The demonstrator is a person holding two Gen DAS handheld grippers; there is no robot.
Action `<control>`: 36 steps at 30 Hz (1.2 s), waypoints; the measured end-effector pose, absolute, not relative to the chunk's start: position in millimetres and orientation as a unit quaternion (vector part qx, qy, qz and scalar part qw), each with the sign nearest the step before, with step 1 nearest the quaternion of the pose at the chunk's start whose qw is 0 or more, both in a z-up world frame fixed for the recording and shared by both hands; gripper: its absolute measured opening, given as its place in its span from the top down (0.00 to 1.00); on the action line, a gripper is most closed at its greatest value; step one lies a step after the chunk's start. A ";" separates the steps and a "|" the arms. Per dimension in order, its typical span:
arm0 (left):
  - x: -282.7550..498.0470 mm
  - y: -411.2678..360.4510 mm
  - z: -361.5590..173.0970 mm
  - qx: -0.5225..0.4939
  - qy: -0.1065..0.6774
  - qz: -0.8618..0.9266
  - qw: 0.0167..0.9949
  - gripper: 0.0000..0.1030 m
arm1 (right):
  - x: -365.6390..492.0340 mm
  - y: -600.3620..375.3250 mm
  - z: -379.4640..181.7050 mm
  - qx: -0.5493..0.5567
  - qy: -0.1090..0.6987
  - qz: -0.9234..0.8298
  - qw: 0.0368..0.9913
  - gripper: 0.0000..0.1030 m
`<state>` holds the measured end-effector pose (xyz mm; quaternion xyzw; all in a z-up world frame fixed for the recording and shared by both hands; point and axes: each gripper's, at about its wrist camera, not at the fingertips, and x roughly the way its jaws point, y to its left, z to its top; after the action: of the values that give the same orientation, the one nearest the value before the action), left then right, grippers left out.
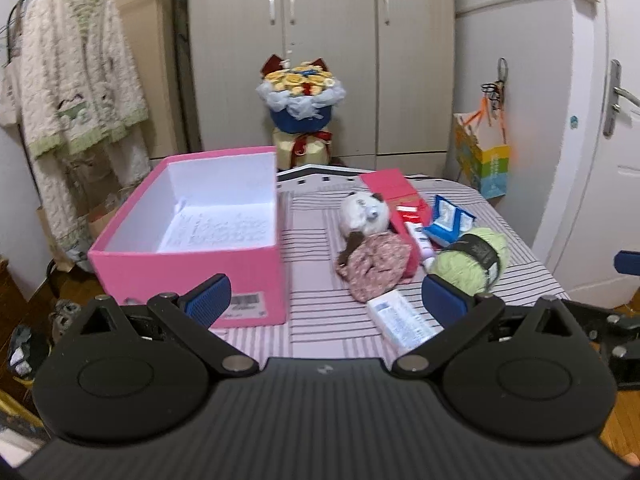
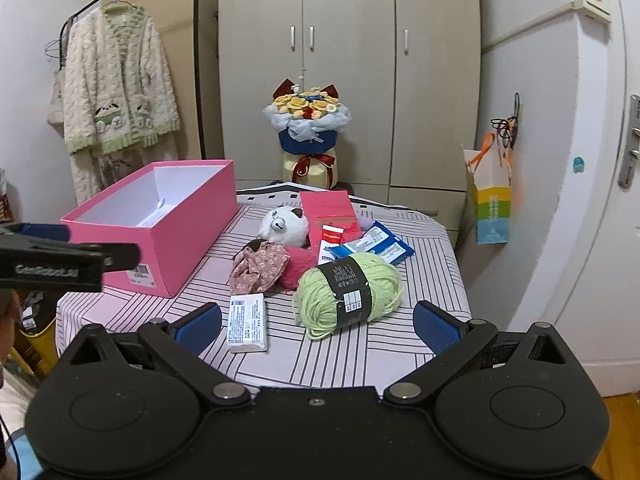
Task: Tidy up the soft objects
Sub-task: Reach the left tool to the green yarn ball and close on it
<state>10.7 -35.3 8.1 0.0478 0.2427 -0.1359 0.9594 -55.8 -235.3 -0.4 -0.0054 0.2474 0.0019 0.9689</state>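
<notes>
An open pink box (image 1: 188, 276) (image 2: 188, 240) with a white inside stands on the left of the striped table. To its right lie a white plush toy (image 1: 362, 214) (image 2: 286, 222), a floral cloth (image 1: 374, 266) (image 2: 258, 266) and a green yarn ball (image 1: 472, 258) (image 2: 348, 292). My left gripper (image 1: 326, 300) is open over the near table edge, between box and cloth, holding nothing. My right gripper (image 2: 318, 328) is open just short of the yarn and is empty. The left gripper's body (image 2: 60, 260) shows at the left of the right wrist view.
A white tissue pack (image 1: 398, 322) (image 2: 247, 322), a red carton (image 1: 394, 196) (image 2: 330, 210), a tube (image 2: 331, 242) and blue wipe packs (image 1: 448, 220) (image 2: 376, 244) also lie on the table (image 2: 400, 344). Behind are a bouquet (image 2: 308, 136), wardrobe, hanging robe (image 2: 118, 92) and paper bag (image 2: 490, 200).
</notes>
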 end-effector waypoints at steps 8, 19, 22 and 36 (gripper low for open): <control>46.2 -67.7 -3.8 0.032 0.287 -0.215 0.933 0.00 | -32.6 -251.5 -17.6 -0.043 0.211 0.014 0.976 0.00; 86.8 -107.9 -27.8 0.012 0.270 -0.281 0.921 0.03 | 25.6 -276.3 -65.1 -0.084 0.223 0.087 0.967 0.00; 99.0 -118.0 -38.5 0.006 0.280 -0.295 0.914 0.03 | 42.2 -285.7 -73.9 -0.054 0.235 0.111 0.964 0.00; 133.4 -138.1 -81.1 -0.051 0.324 -0.350 0.878 0.46 | 83.0 -301.2 -95.7 -0.073 0.240 0.149 0.957 0.00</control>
<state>133.4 -138.1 -81.1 -0.0512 0.3241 -0.3497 0.8775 83.0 -301.2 -95.7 -0.0729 0.2401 0.1486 0.9565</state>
